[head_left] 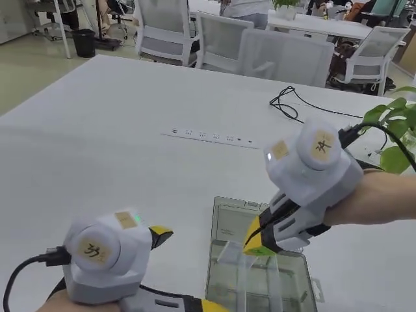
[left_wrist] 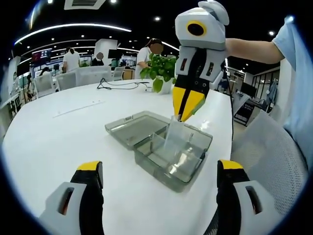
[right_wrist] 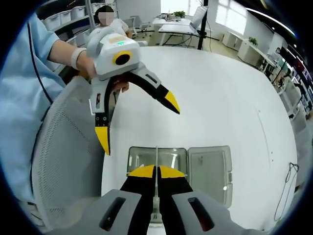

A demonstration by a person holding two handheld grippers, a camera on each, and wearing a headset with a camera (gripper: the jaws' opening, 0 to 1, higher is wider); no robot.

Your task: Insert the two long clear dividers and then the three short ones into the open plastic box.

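Head view has the right gripper [head_left: 258, 242] tipped down over the box [head_left: 307, 286], which sits open on the table [head_left: 130, 162] with its lid [head_left: 231, 220] laid flat on the far side. Its jaws are pressed together on the top edge of a clear divider [head_left: 252, 270], so the sheet hangs upright with its lower edge down inside the box. Holding it by the top leaves the bottom free to find its slots. Right gripper view shows the sheet edge-on, running across the box's middle. That suggests it is being lined up with the wall grooves, though I cannot tell if it is seated. The left gripper [right_wrist: 139, 127] hangs just beside the box with jaws spread wide and nothing in them, likely ready to steady the box or fetch another divider.
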